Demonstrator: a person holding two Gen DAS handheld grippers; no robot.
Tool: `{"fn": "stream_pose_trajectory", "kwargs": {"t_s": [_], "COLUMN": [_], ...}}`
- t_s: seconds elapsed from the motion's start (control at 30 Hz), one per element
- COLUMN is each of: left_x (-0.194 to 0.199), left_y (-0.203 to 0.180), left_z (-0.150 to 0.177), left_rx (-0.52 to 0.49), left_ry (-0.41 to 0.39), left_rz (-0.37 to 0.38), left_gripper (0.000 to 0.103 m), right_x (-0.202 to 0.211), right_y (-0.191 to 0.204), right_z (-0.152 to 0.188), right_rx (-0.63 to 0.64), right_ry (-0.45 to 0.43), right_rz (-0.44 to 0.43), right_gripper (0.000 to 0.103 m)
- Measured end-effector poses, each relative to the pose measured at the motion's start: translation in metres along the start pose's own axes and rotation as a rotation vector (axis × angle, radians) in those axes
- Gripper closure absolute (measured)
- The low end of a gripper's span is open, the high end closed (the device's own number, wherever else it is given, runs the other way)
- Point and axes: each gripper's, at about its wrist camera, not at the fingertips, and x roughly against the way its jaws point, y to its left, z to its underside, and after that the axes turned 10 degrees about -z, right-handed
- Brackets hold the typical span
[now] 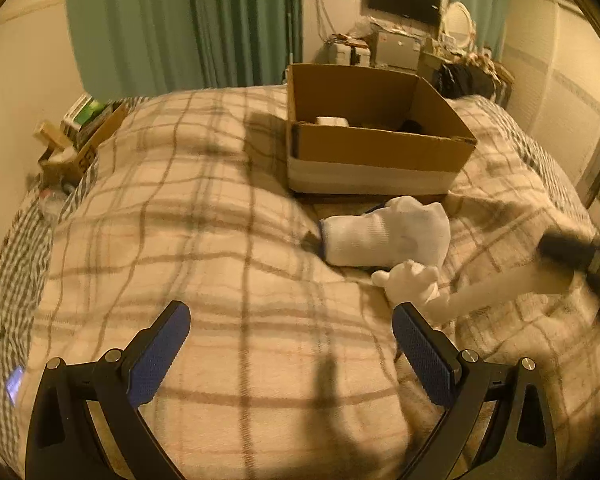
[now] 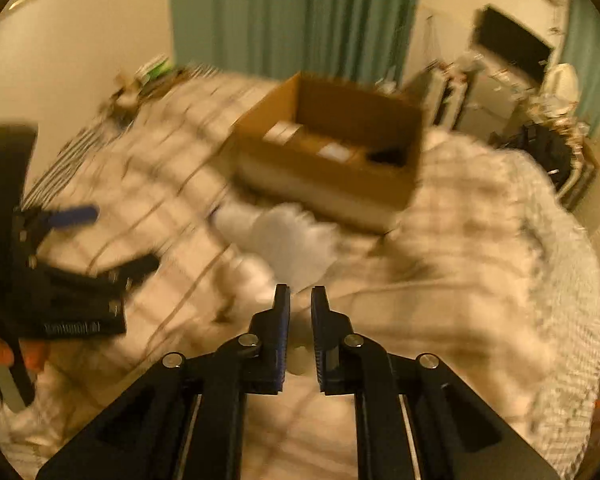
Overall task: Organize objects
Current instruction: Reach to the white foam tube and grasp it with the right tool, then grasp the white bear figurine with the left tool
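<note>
Fills most of both views: a bed under a beige plaid blanket, rumpled, green curtains hanging behind it at the top. Sits on the blanket in the upper middle of the left wrist view: an open cardboard box, a few small items inside, too dim to name. Lies just below the box, right of centre: a white sock, and touching its lower edge a second white sock stretched toward the right edge of the frame. Lower foreground of the left view: left gripper, jaws released and spread wide, only blanket between them. Bottom centre of the blurred right view: right gripper, jaws clenched on white fabric of the second sock, a narrow slit showing between the pads.
</note>
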Motion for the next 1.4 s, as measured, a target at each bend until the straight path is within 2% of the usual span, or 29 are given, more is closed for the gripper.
{"fn": "stream_pose_trajectory", "kwargs": {"t_s": [0.1,0.2,0.33,0.4,0.43,0.47,0.57,0.7,0.73,0.77,0.8,0.87,1.0,1.17,1.4], "left_x": [-0.002,-0.011,-0.019,-0.022,-0.023,-0.023,-0.026,-0.028,-0.028,-0.028,-0.027,-0.027,-0.027,-0.032,-0.067], "left_y": [-0.018,-0.035,-0.044,-0.044,-0.042,-0.040,-0.032,-0.031,-0.031,-0.032,-0.031,-0.030,-0.033,-0.056,-0.087], "left_z": [-0.006,-0.011,-0.010,-0.009,-0.008,-0.007,-0.006,-0.005,-0.004,-0.004,-0.004,-0.004,-0.005,-0.008,-0.018], "left_rx": [-0.049,-0.074,-0.092,-0.091,-0.084,-0.078,-0.049,-0.039,-0.041,-0.043,-0.044,-0.039,-0.049,-0.122,-0.158], "left_ry": [-0.005,0.016,0.033,0.043,0.046,0.047,0.057,0.070,0.069,0.068,0.069,0.068,0.074,0.088,0.155], "left_rz": [0.012,0.033,0.023,0.015,0.011,0.007,0.011,0.021,0.024,0.026,0.027,0.033,0.041,0.073,0.121], "left_gripper": [0.000,0.000,0.000,0.000,0.000,0.000,0.000,0.000,0.000,0.000,0.000,0.000,0.000,0.000,0.002], "right_x": [0.007,0.000,-0.021,-0.035,-0.044,-0.053,-0.072,-0.088,-0.088,-0.088,-0.090,-0.090,-0.061,-0.021,-0.030], "right_y": [-0.018,-0.034,-0.038,-0.036,-0.034,-0.032,-0.031,-0.025,-0.020,-0.012,-0.006,0.003,0.000,-0.019,-0.043], "right_z": [-0.015,-0.019,-0.010,-0.003,0.002,0.006,0.013,0.022,0.023,0.025,0.028,0.032,0.023,-0.004,-0.023], "right_rx": [-0.036,-0.047,-0.052,-0.051,-0.049,-0.046,-0.049,-0.028,-0.001,0.036,0.064,0.110,0.072,0.023,-0.026], "right_ry": [-0.034,-0.021,0.027,0.068,0.094,0.117,0.192,0.267,0.278,0.290,0.304,0.313,0.212,0.083,0.052], "right_rz": [0.017,0.021,-0.083,-0.113,-0.130,-0.143,-0.158,-0.133,-0.118,-0.110,-0.100,-0.056,-0.038,-0.009,0.009], "right_gripper": [0.103,0.103,0.101,0.081,0.063,0.057,0.057,0.057,0.060,0.078,0.086,0.093,0.095,0.096,0.096]}}
